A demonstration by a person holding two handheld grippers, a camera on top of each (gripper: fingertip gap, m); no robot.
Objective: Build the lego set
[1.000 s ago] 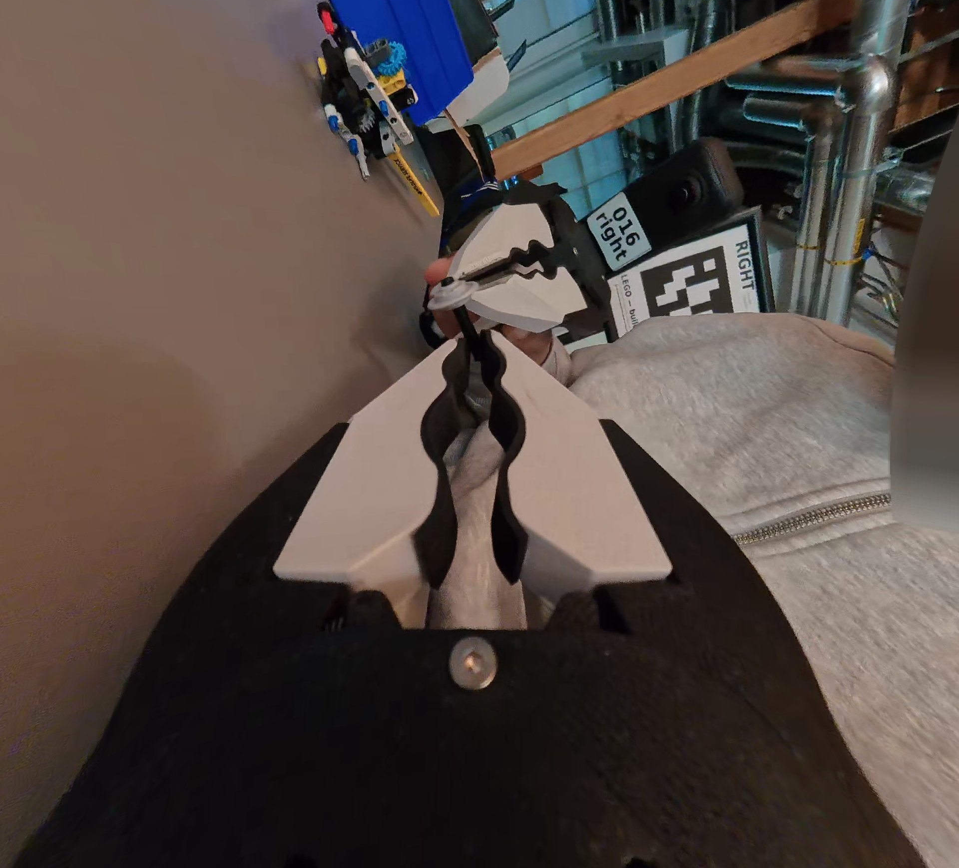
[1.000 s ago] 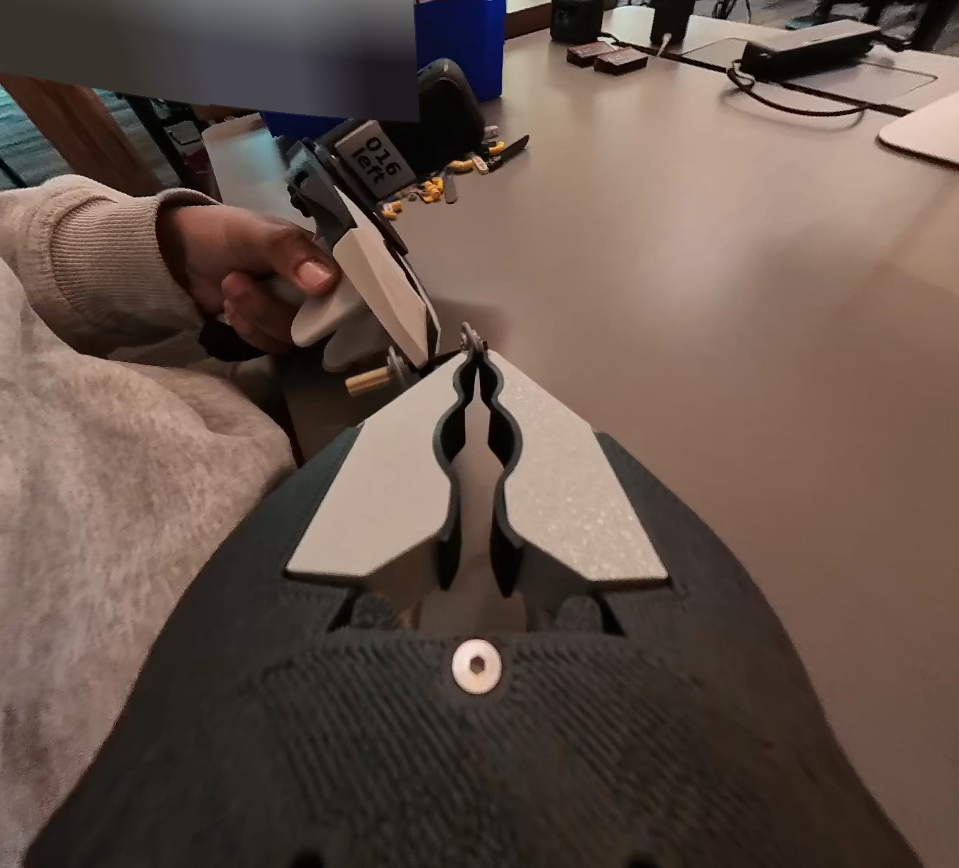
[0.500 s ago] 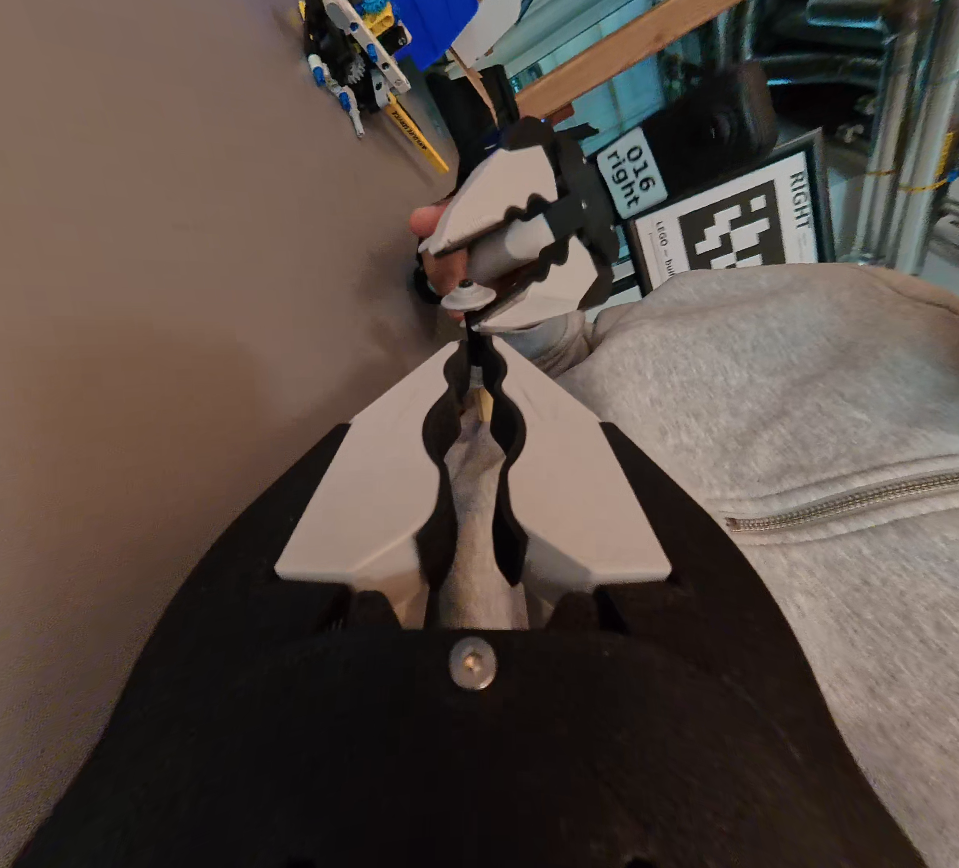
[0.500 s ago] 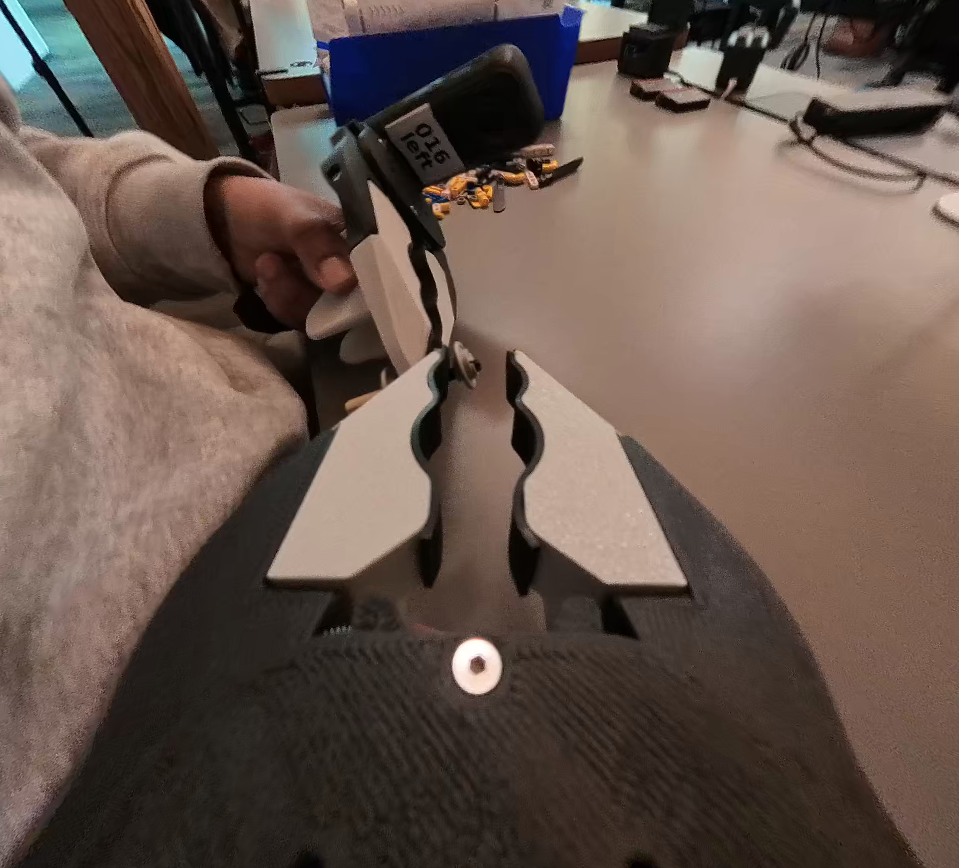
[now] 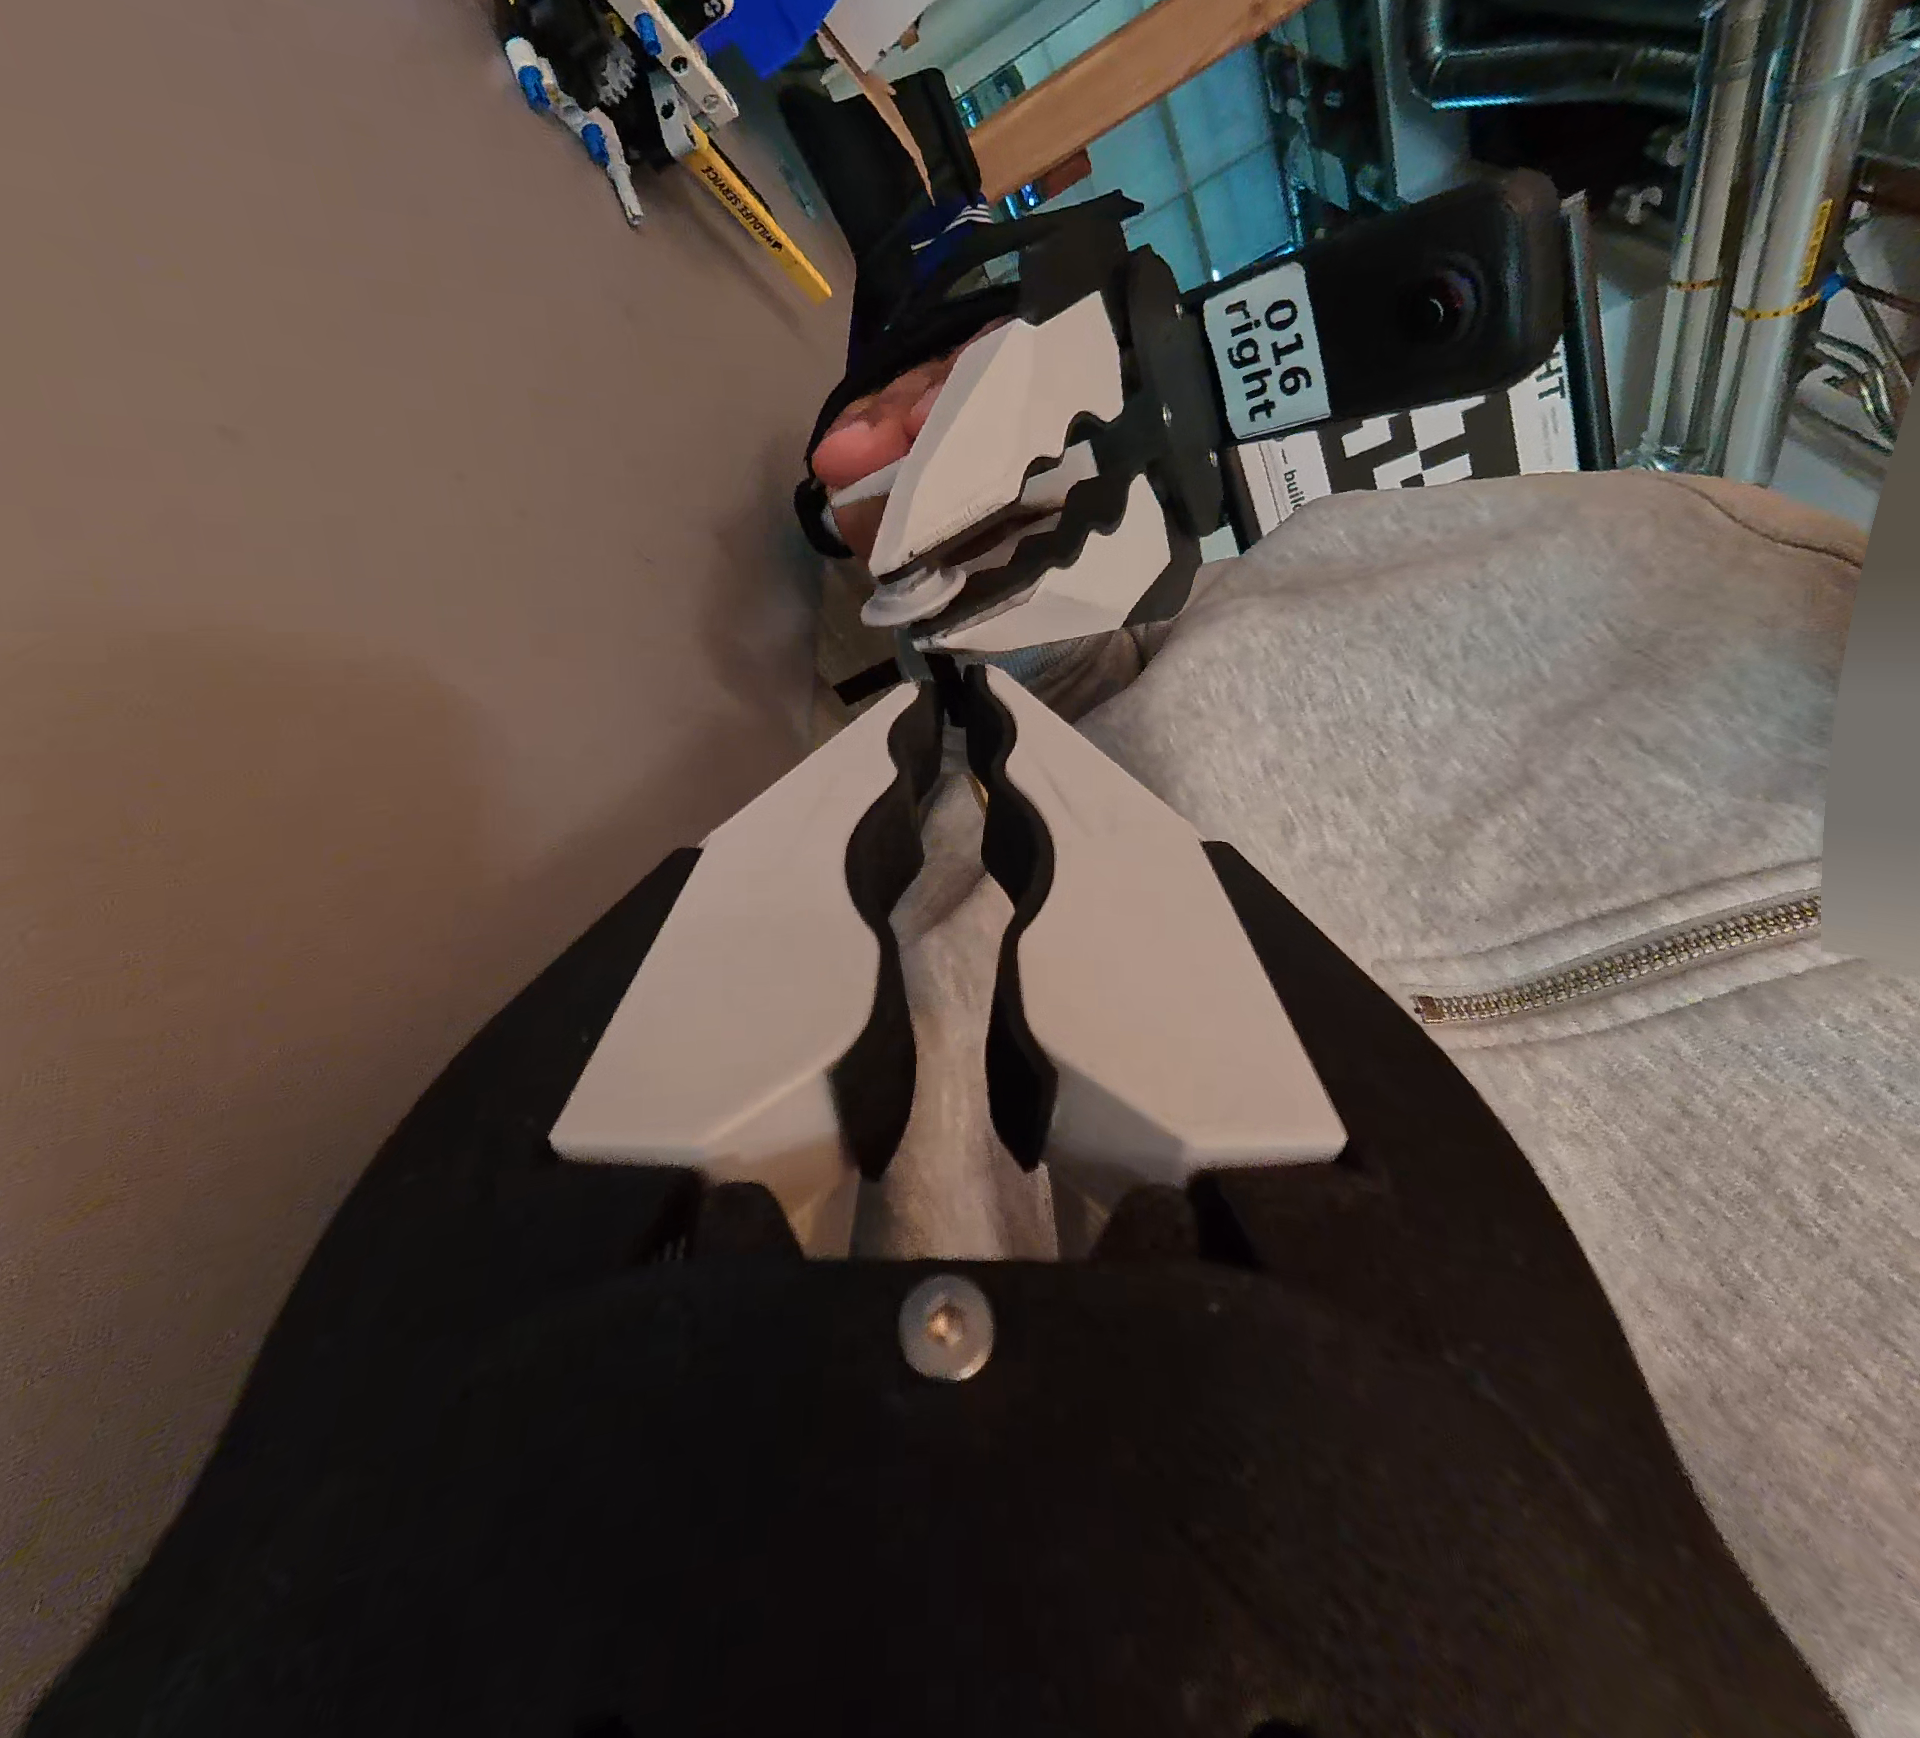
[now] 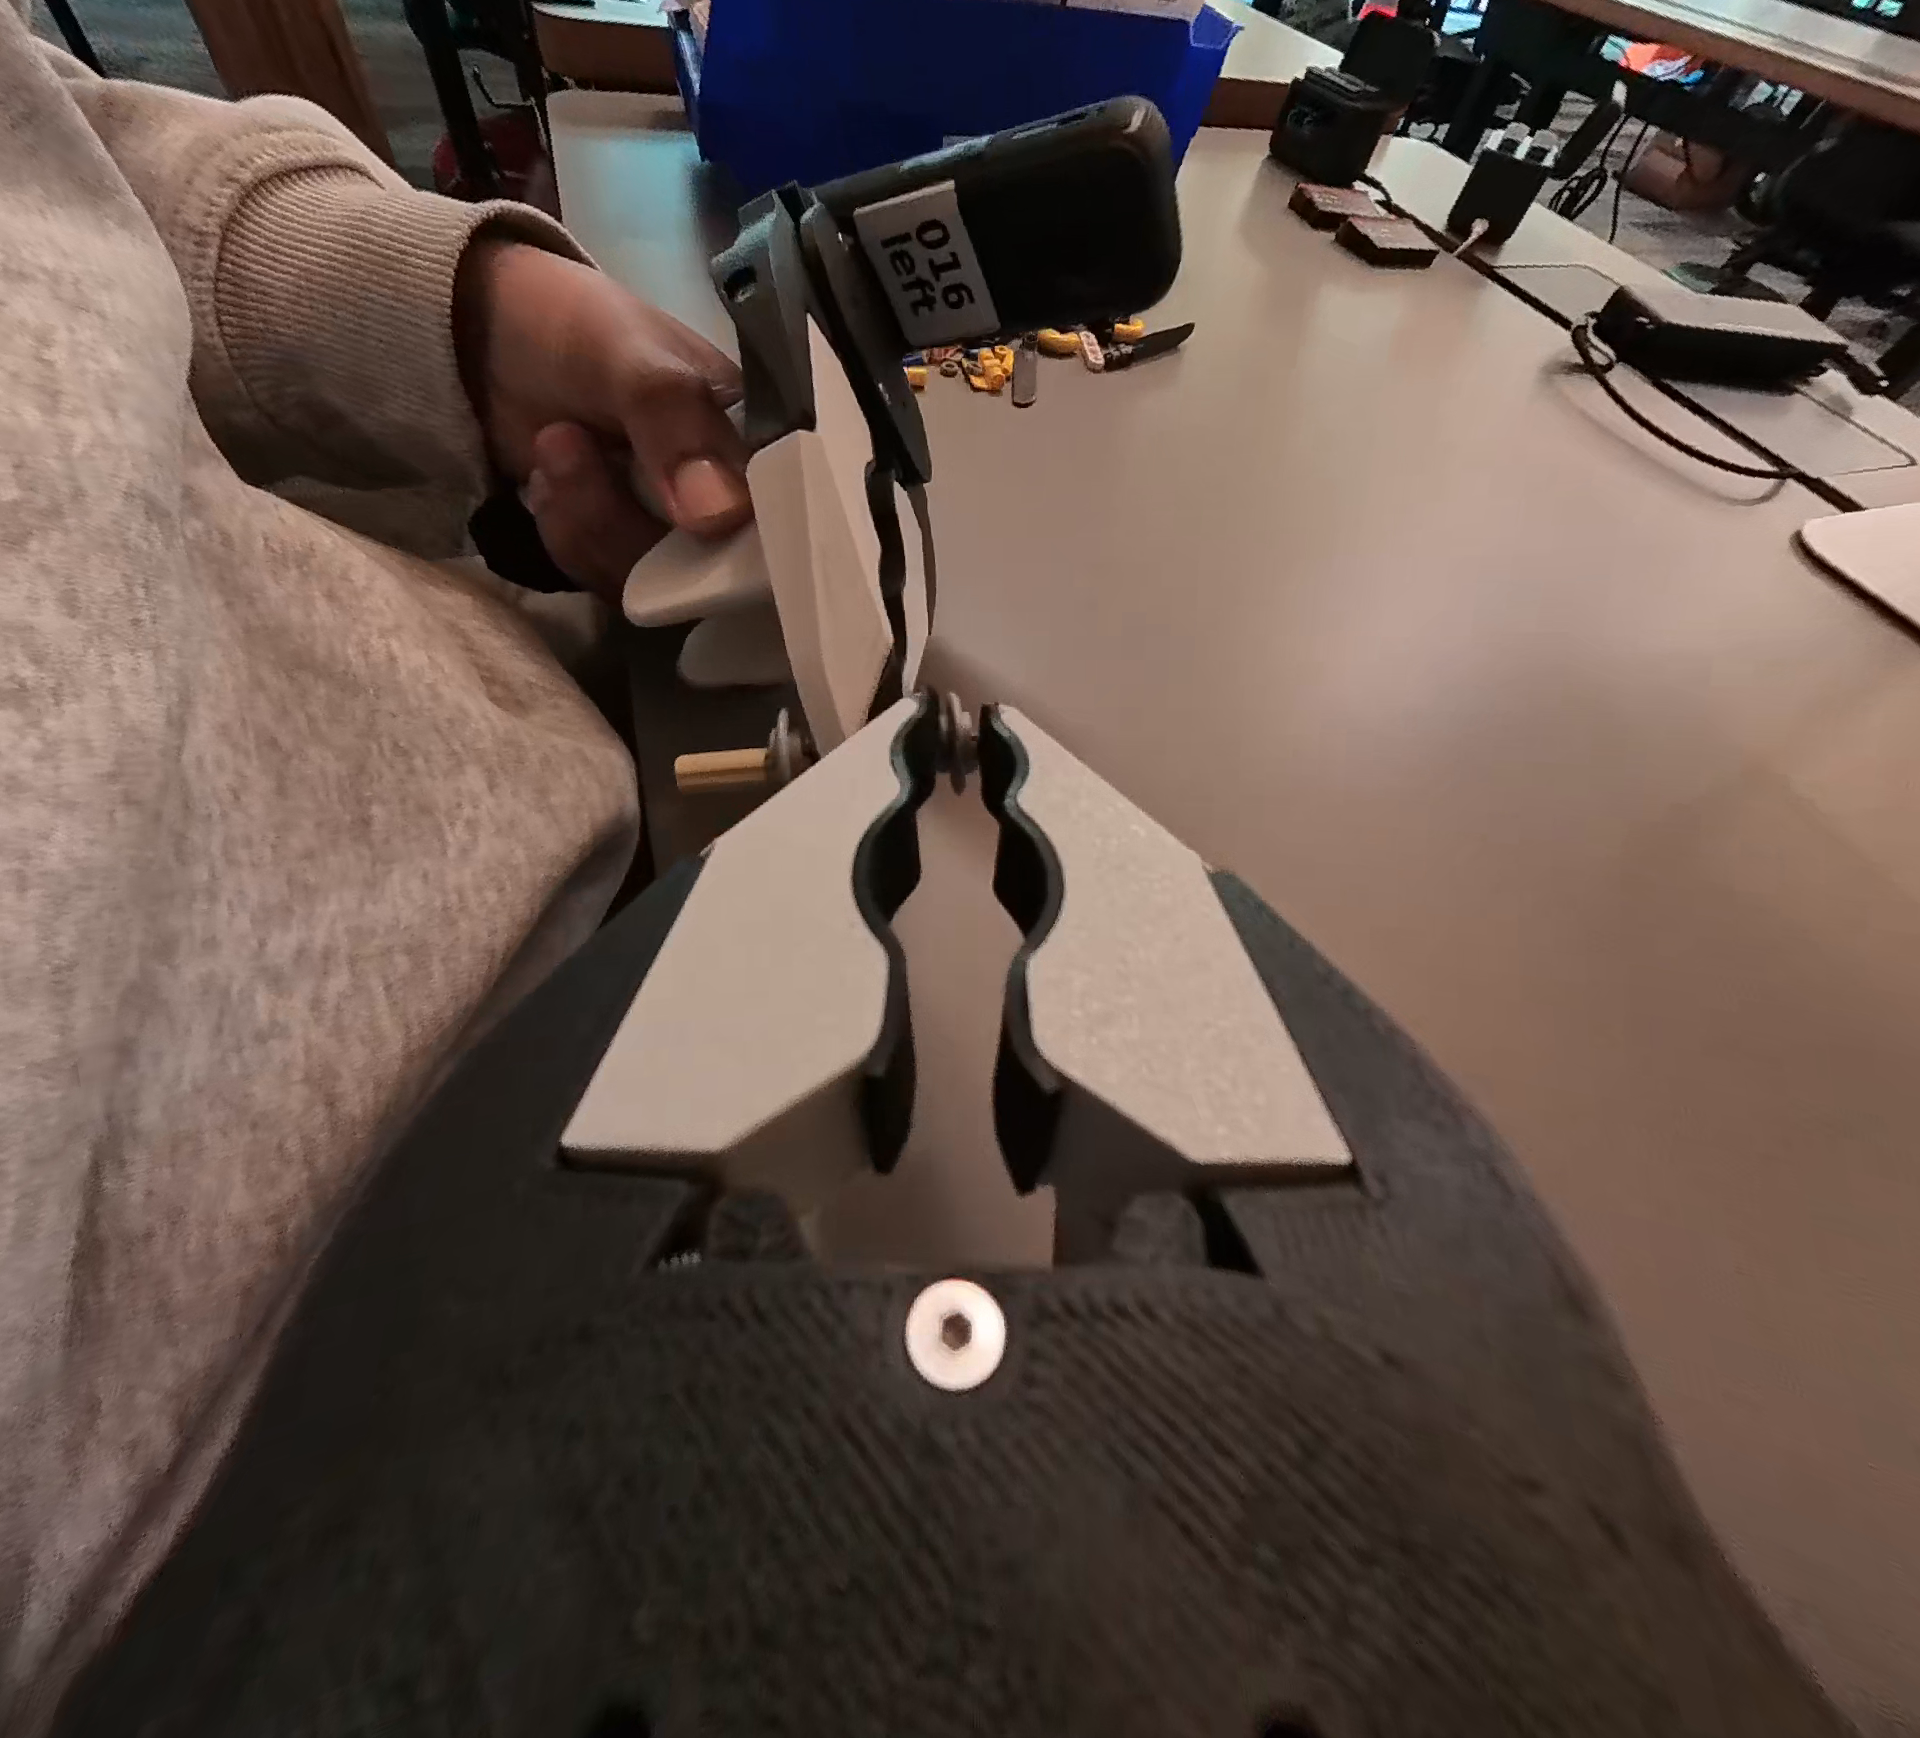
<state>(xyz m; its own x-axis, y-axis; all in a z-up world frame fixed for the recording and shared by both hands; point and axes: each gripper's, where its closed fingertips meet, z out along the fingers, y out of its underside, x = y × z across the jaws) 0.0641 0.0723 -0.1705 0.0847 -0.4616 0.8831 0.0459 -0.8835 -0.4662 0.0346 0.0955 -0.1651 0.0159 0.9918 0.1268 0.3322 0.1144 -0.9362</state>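
My left gripper [image 5: 940,701] is shut on a small axle piece, thin and dark between its tips. In the right wrist view the left gripper [image 6: 873,701] comes down from above, and a tan axle end [image 6: 717,769] with a grey bush sticks out to its left. My right gripper [image 6: 951,732] is shut on a small grey disc [image 6: 951,745] on the same axle. In the left wrist view the right gripper [image 5: 920,613] meets mine tip to tip, with the grey disc [image 5: 902,602] in its jaws. The partly built lego model [image 5: 608,26] lies far off on the table.
Both grippers are held just off the near edge of the grey table [image 6: 1351,753], against a person's grey sweater [image 5: 1455,753]. Loose lego pieces [image 6: 1023,353] lie before a blue bin [image 6: 935,78]. Black devices and a cable [image 6: 1714,332] sit at the right. Only a small space, under 4 cm, lies between the two pairs of fingers. Both grippers' tips are roughly 25 cm from the partly built lego model [image 5: 608,26].
My right gripper was open half a second ago and has shut on the grey disc. My left gripper has tilted more upright, still holding the axle piece.
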